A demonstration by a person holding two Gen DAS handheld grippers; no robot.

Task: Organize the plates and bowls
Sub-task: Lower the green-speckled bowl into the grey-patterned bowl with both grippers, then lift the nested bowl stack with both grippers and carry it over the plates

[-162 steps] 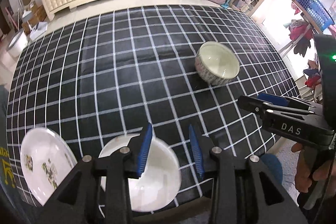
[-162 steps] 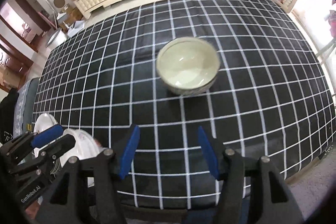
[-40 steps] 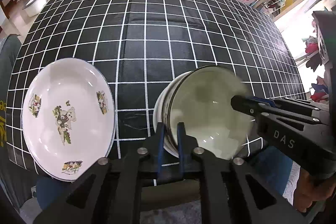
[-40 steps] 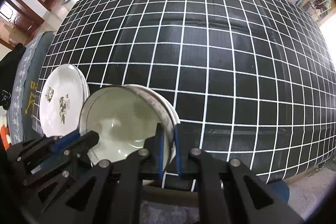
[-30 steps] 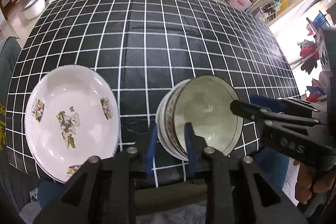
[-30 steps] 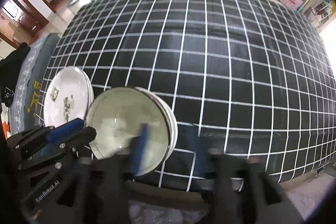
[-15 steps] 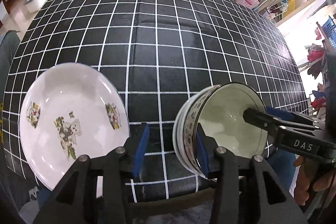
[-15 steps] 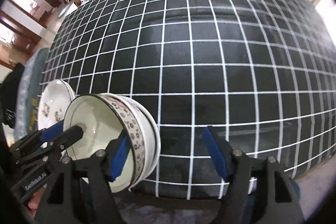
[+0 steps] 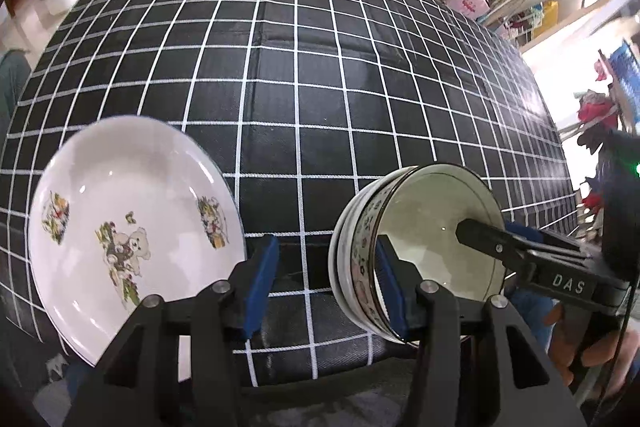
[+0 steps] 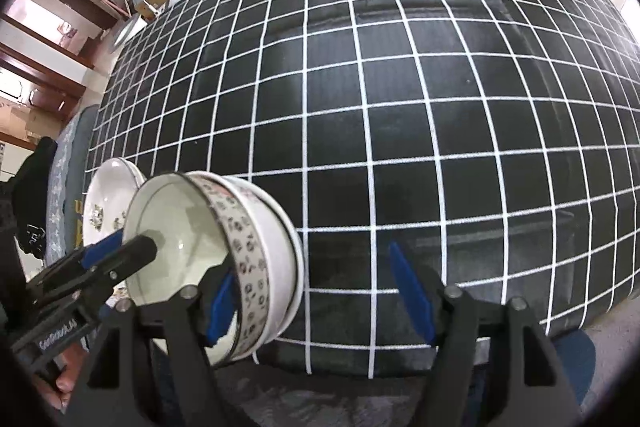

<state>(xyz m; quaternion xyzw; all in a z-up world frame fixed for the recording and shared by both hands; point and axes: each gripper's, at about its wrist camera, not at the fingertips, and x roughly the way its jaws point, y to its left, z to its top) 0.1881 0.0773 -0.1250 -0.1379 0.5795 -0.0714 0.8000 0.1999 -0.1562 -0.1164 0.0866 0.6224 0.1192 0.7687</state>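
Tablecloth (image 9: 304,67) bared: both grippers released stacked bowls (image 9: 420,247).

Left gripper (image 9: 326,281) open between plate (image 9: 132,227) and 2 nested bowls (image 9: 416,247).

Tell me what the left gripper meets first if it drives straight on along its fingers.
Probably the checked tablecloth, between the plate and the stacked bowls. The left gripper is open; its right finger may graze the bowls, depth unclear.
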